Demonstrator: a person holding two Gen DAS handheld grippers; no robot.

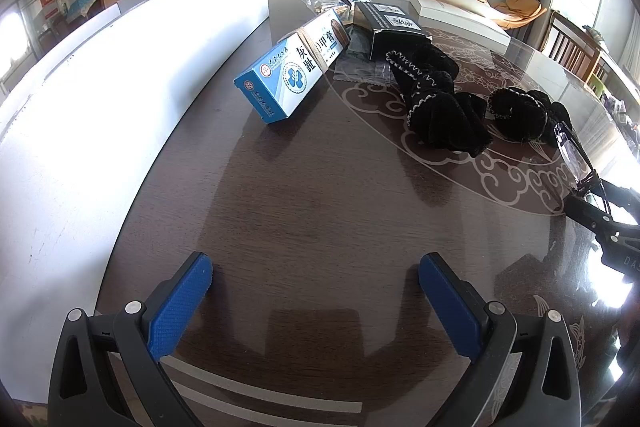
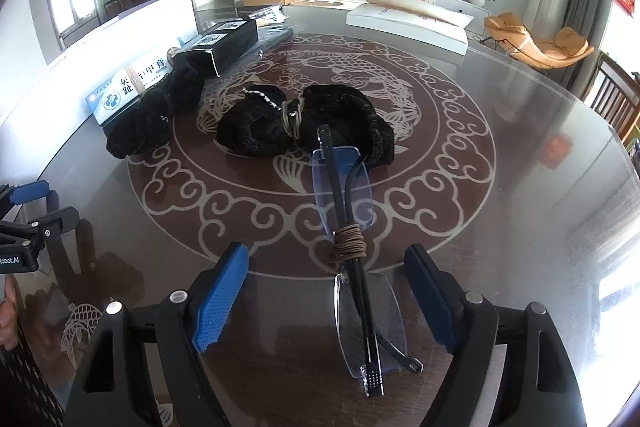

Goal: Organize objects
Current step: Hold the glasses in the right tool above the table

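Note:
Folded rimless glasses [image 2: 354, 235], bound at the middle with brown cord, lie on the glass tabletop between the open fingers of my right gripper [image 2: 326, 297]; they also show at the right edge of the left wrist view [image 1: 574, 151]. A black knit bundle tied with a band [image 2: 304, 125] lies just beyond them, also in the left wrist view [image 1: 518, 113]. A second black knit piece [image 1: 436, 103] lies by a blue-white box [image 1: 294, 65] and a black box [image 1: 390, 23]. My left gripper [image 1: 316, 291] is open and empty over bare table.
A long white box [image 1: 120, 67] runs along the table's left side. Another open white box [image 2: 408, 21] sits at the far side. Clear plastic bags [image 1: 360, 67] lie by the boxes. Wooden chairs [image 2: 616, 103] stand at the right edge.

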